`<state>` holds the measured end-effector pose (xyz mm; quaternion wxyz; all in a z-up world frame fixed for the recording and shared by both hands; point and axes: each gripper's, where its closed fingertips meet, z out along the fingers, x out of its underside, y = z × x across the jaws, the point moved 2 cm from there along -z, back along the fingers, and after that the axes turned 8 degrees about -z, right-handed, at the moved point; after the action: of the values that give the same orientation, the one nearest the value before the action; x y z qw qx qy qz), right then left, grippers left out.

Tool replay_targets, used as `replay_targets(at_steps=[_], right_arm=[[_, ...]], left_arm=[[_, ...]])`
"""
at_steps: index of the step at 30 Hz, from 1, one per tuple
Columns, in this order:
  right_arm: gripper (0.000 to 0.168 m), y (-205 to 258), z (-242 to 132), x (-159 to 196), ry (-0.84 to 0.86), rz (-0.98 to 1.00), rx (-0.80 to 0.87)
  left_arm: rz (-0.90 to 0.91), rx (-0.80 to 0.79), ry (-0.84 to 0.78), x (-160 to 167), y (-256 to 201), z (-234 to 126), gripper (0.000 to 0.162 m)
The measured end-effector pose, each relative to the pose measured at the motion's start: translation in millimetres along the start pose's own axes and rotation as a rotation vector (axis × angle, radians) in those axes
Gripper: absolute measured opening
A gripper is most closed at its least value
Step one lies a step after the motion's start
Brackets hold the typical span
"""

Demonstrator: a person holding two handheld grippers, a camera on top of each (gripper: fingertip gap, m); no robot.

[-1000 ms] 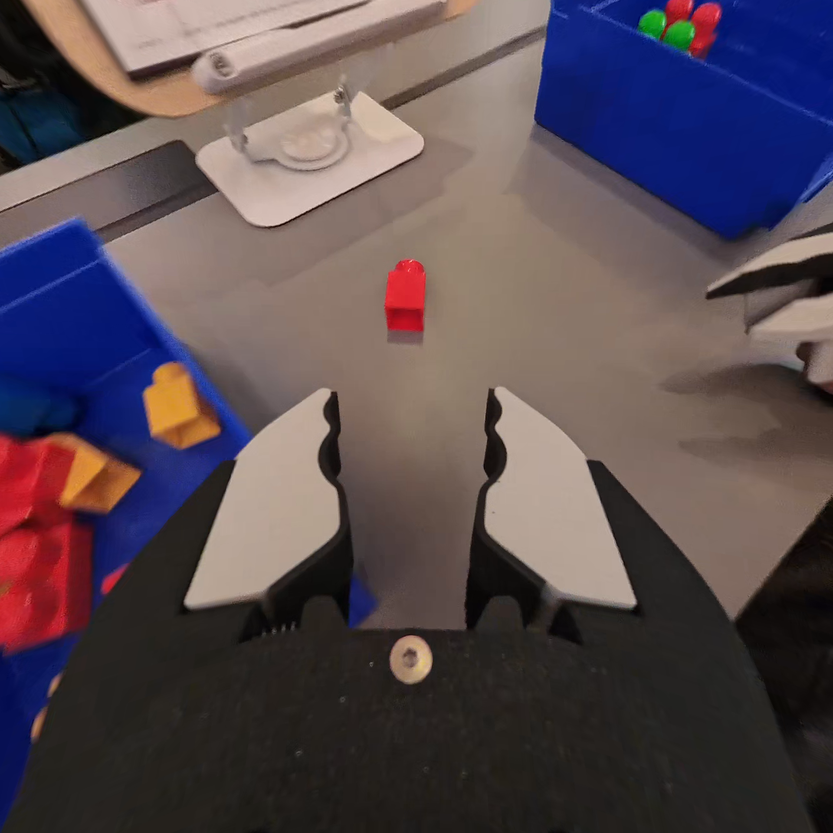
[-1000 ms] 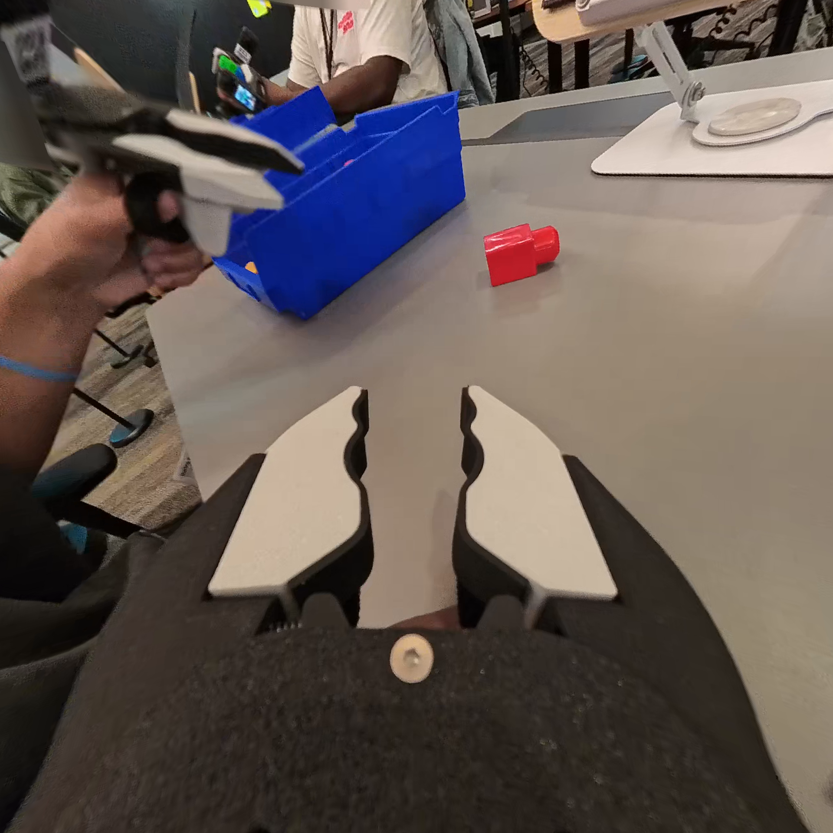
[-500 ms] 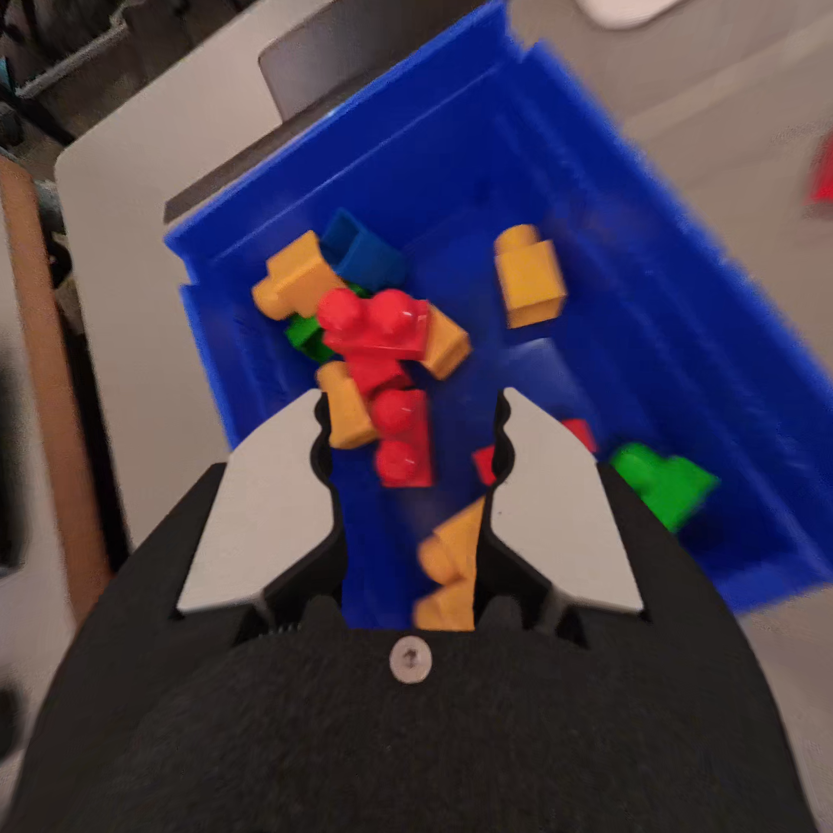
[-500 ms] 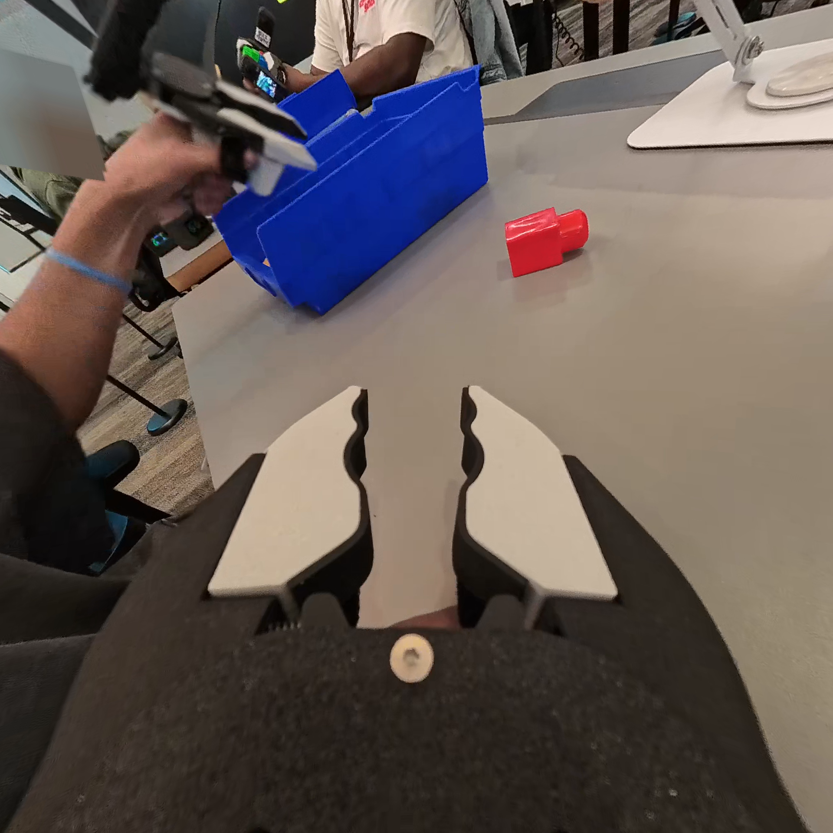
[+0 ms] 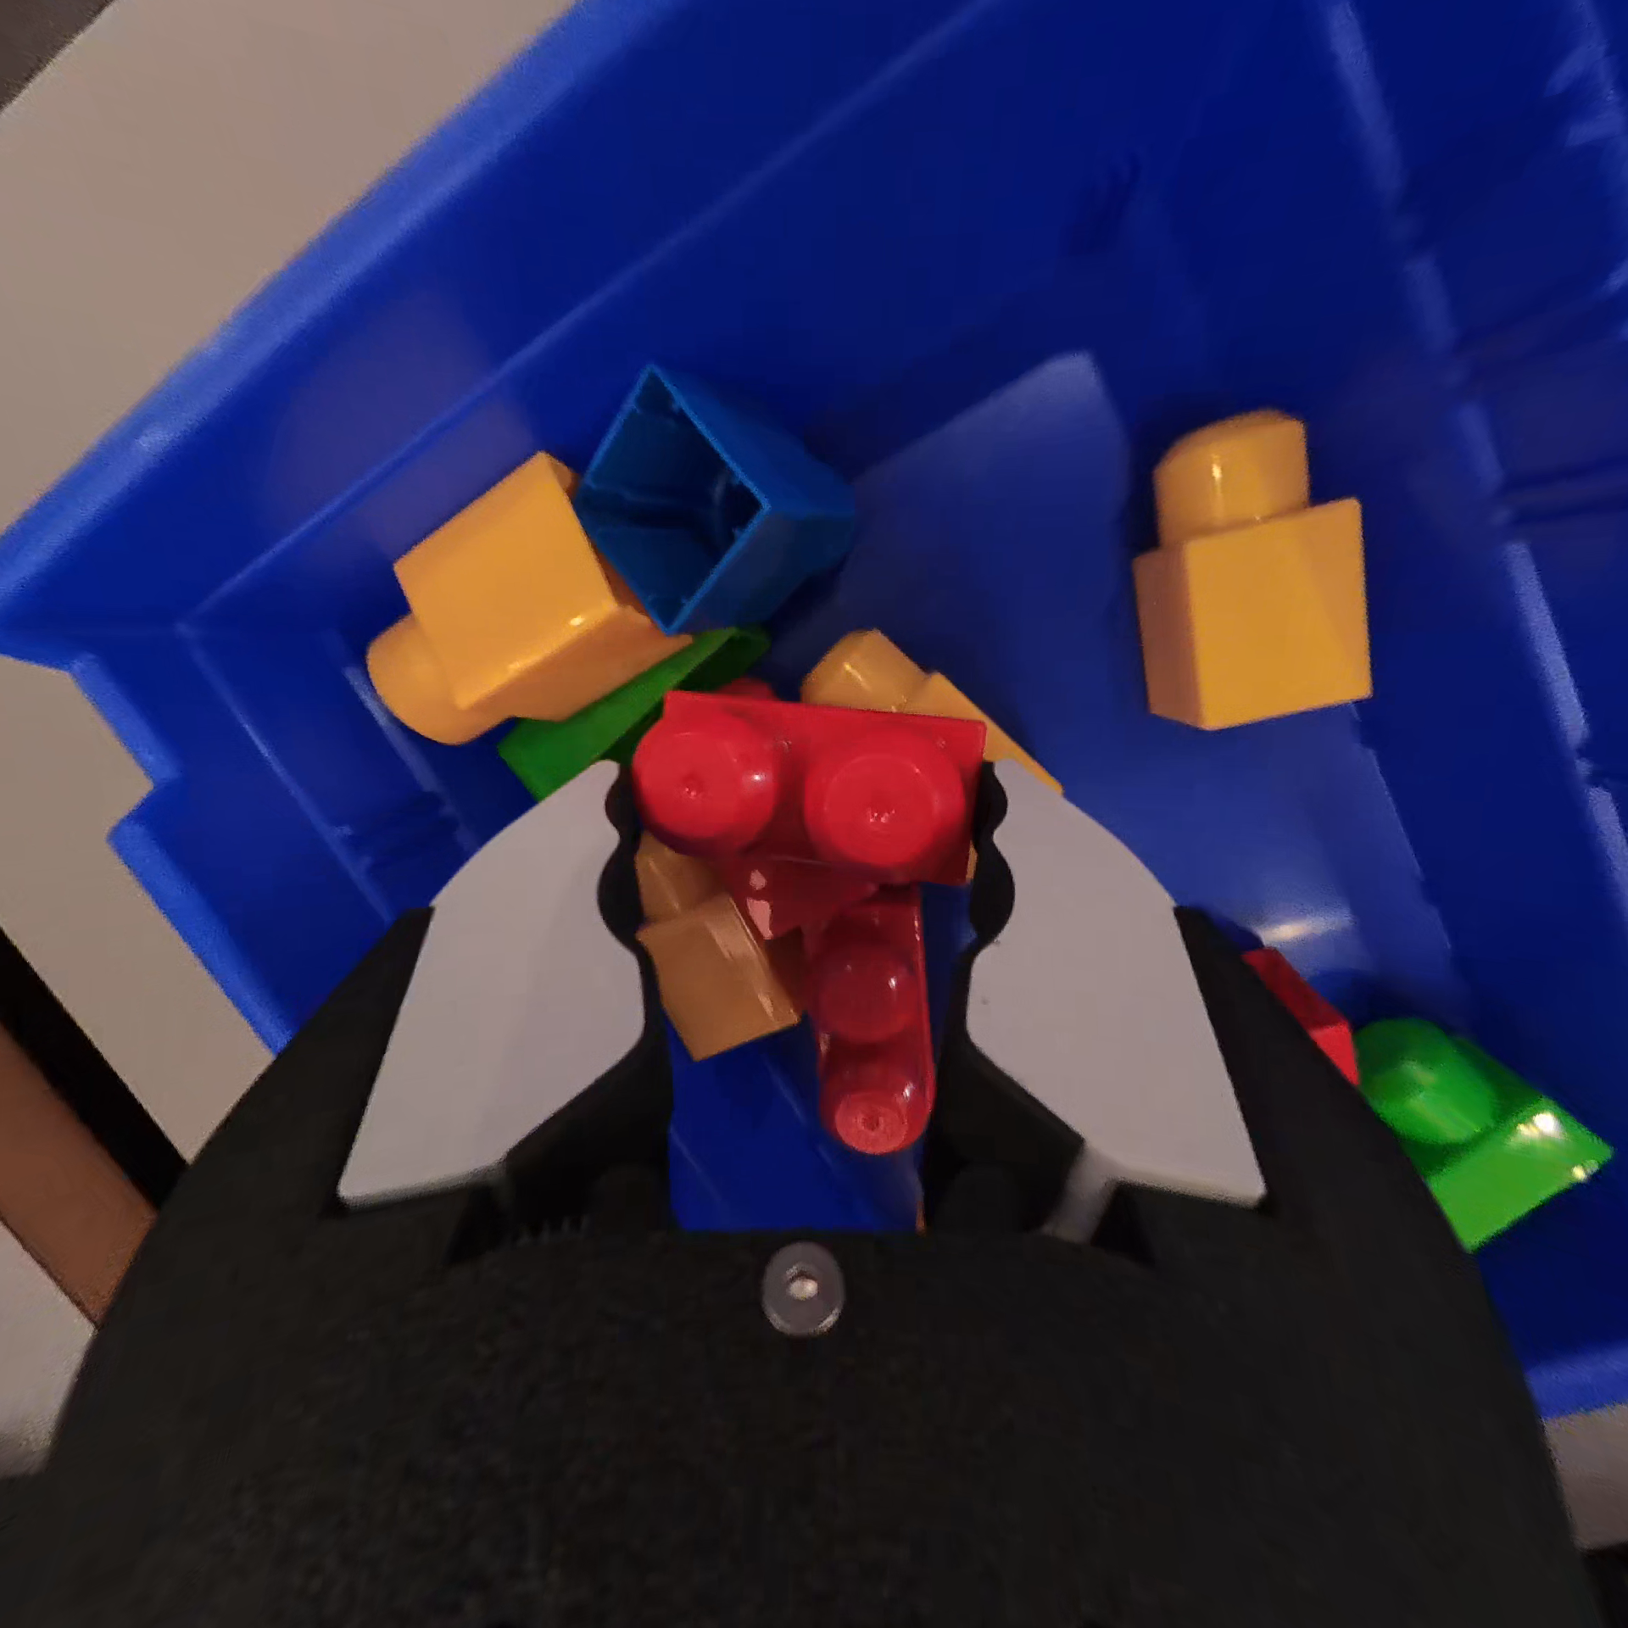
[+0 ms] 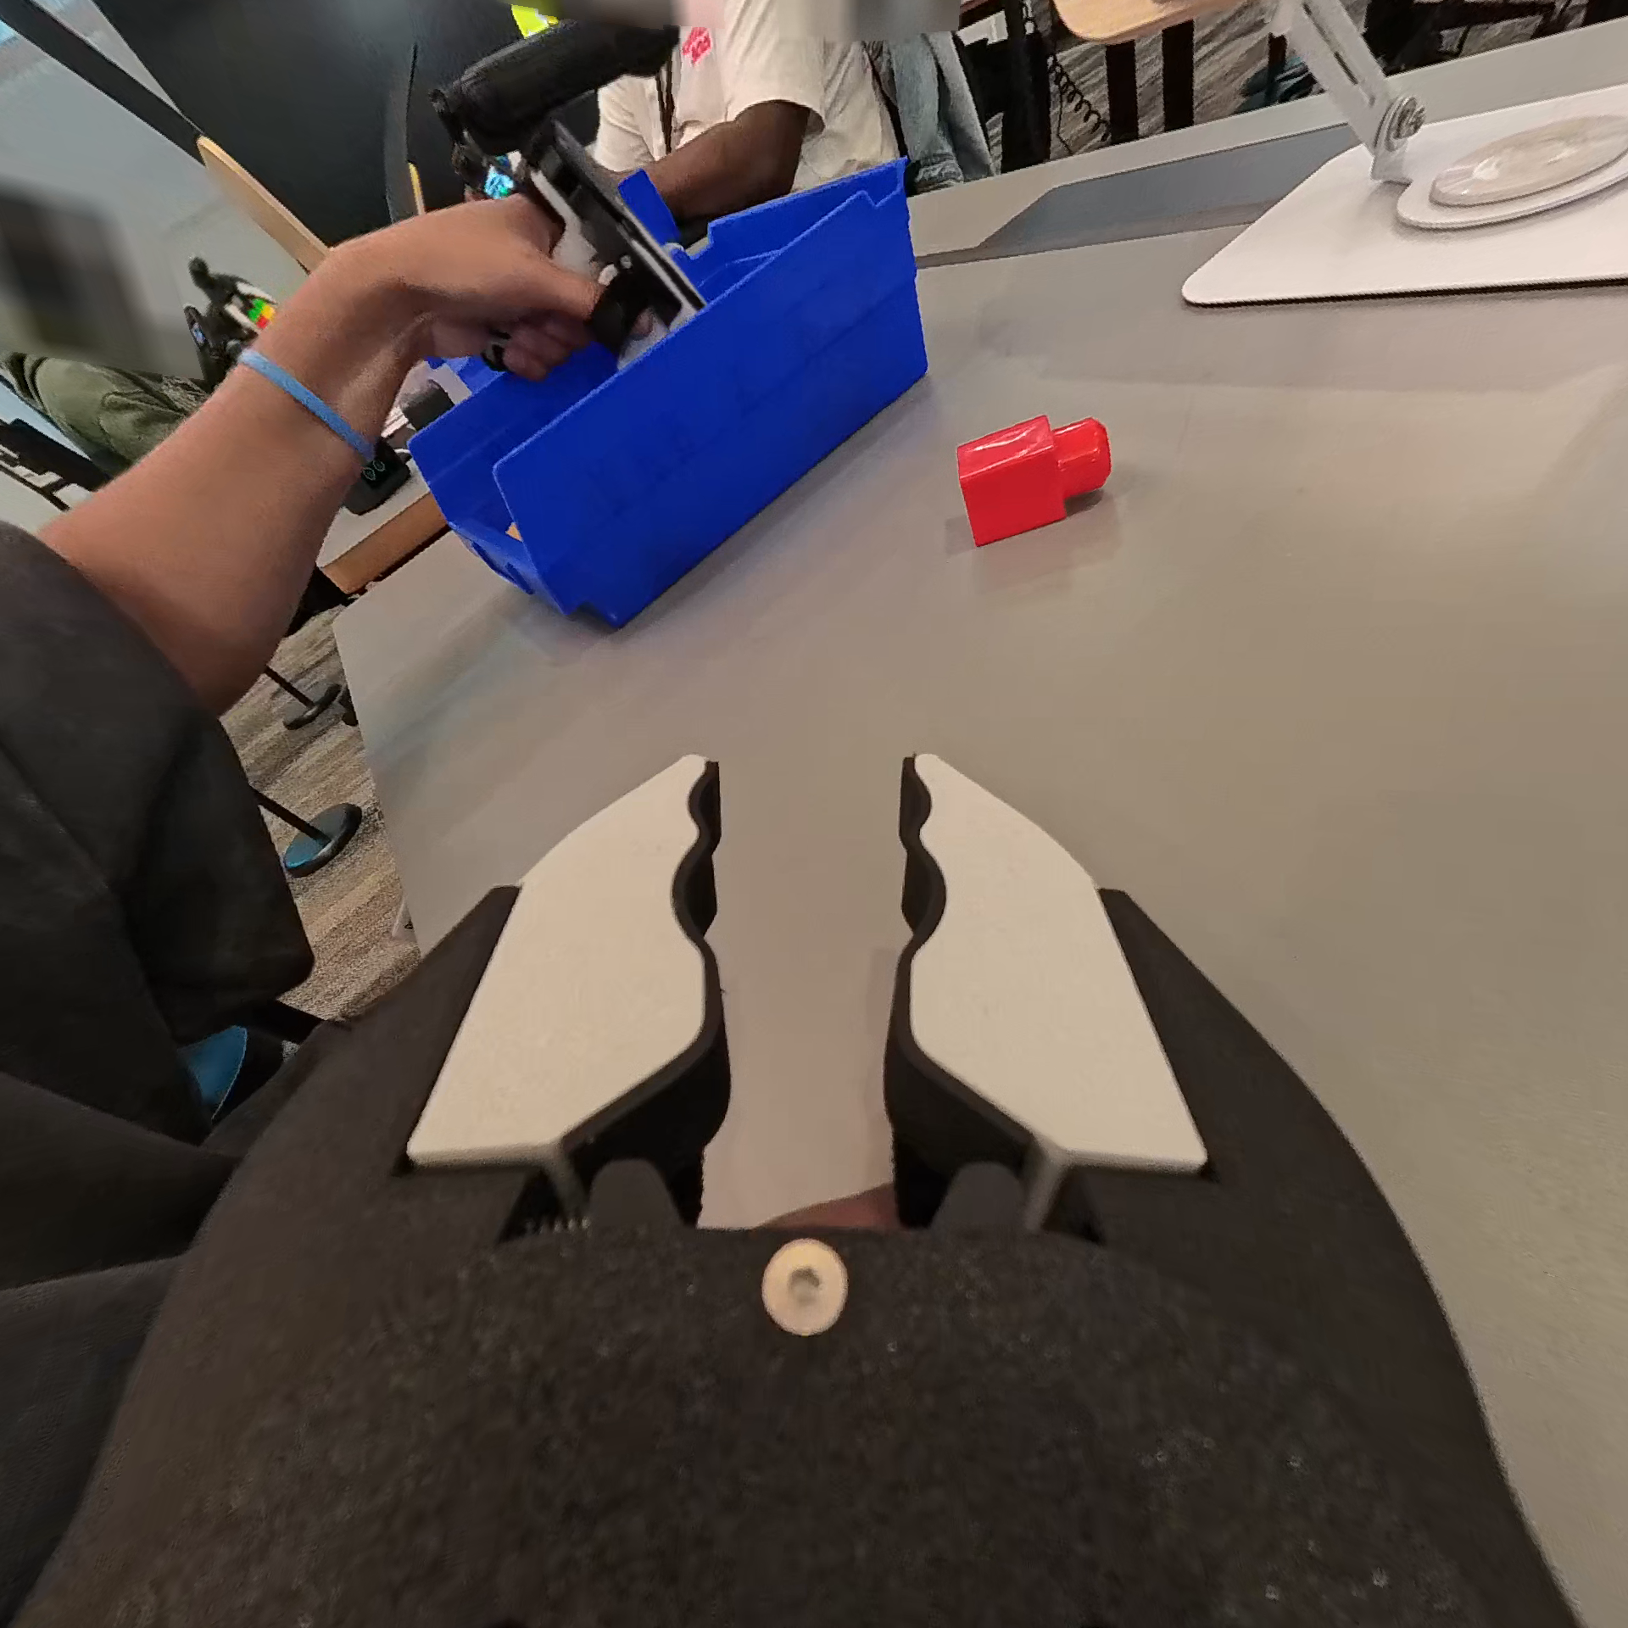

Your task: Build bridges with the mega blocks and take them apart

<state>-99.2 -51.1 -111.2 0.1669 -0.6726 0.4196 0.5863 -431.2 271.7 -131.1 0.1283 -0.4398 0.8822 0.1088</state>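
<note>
My left gripper [image 5: 803, 793] is open, down inside the blue bin [image 5: 793, 220], its fingertips on either side of a red two-stud block [image 5: 881, 806] that lies on top of the pile. Under it lie another red block [image 5: 872, 1039], yellow blocks [image 5: 520, 599], a blue block [image 5: 714, 502] and a green block [image 5: 1480, 1136]. In the right wrist view the left gripper [image 6: 634, 282] reaches into the bin [image 6: 705, 423], tips hidden. A single red block [image 6: 1022, 480] lies on its side on the grey table. My right gripper [image 6: 810, 775] is open and empty over the table.
A white stand base [image 6: 1409, 229] sits at the table's back right. A person in a white shirt [image 6: 758, 97] sits behind the bin. The table's left edge [image 6: 352, 705] drops to the floor beside my arm. About 45 centimetres separates my left fingertips from my right. From my left tips it is roughly 6 centimetres to the red block [image 5: 872, 1039]; from my right, 45 centimetres.
My left gripper swung left from over the table, then dropped into the bin around the red two-stud block. The right gripper stayed open and barely moved.
</note>
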Motion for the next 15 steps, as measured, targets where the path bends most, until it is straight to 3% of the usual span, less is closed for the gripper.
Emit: replay_targets(at_steps=[3,7,11,15], right_arm=[[0.039,-0.4,-1.0,-1.1,-0.007,0.008,-0.004],[0.039,0.3,-1.0,-1.7,-0.011,0.009,-0.005],[0.038,2.9,1.1,-2.2,-0.006,0.000,-0.008],[0.038,5.2,3.5,-1.3,0.004,-0.021,-0.005]], left_arm=[[0.026,0.043,-0.023,3.5,-8.8,-16.3,0.073],[0.104,0.077,-0.189,-15.1,-41.4,-84.0,0.073],[0.280,0.194,-0.328,-44.0,-137.7,-142.1,0.072],[0.389,0.279,-0.310,-61.6,-251.5,-129.5,0.073]])
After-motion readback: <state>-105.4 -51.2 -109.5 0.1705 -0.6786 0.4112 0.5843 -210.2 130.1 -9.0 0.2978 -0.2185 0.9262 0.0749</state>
